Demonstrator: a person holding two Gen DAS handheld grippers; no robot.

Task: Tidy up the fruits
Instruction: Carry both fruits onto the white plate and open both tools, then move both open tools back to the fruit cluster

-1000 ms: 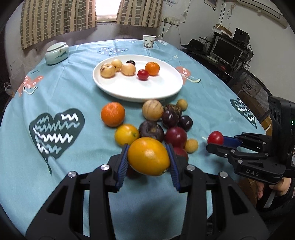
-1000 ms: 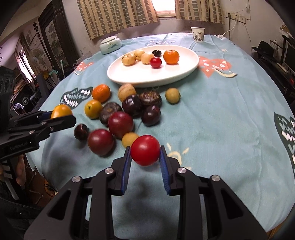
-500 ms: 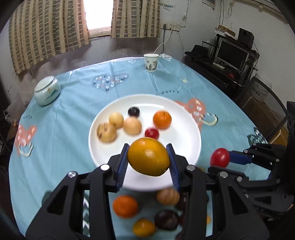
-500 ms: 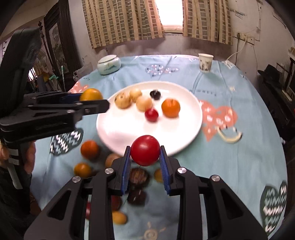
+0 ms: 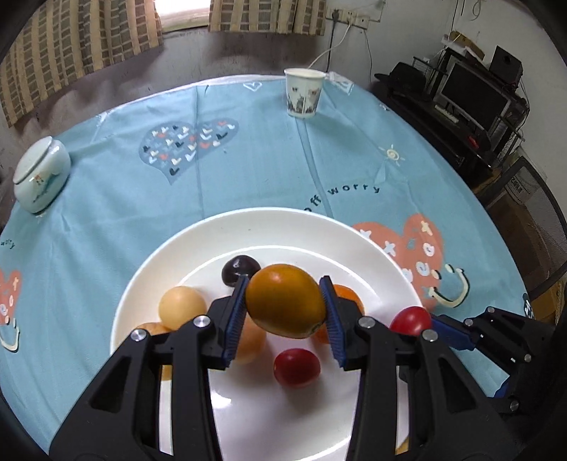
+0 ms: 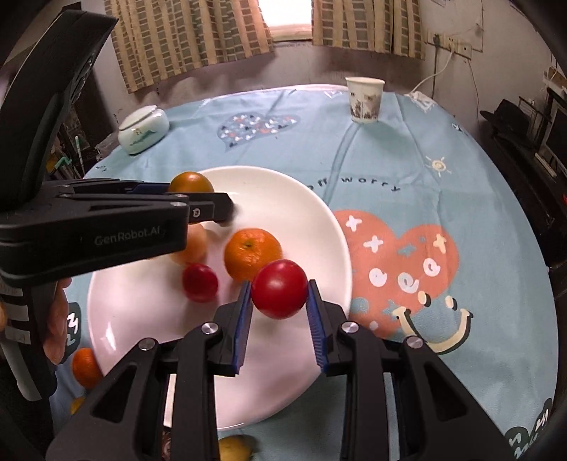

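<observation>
Left wrist view: the left gripper (image 5: pixel 285 315) clamps its fingers on a yellow-orange fruit (image 5: pixel 285 301) above the white plate (image 5: pixel 248 227), where a small red fruit (image 5: pixel 297 367) lies.

Right wrist view: the right gripper (image 6: pixel 279 308) grips a red fruit (image 6: pixel 279 288) over the plate's edge, near an orange (image 6: pixel 252 258) on the tabletop's (image 6: pixel 407 156) plate.

Round table under light-blue heart-print tablecloth (image 5: pixel 269 166). Striped beige curtains (image 6: pixel 191 39) flanking bright window (image 6: pixel 285 17). Grey wall with socket strip (image 5: pixel 349 19). Dark shelving with monitor (image 5: pixel 478 94) at right.
</observation>
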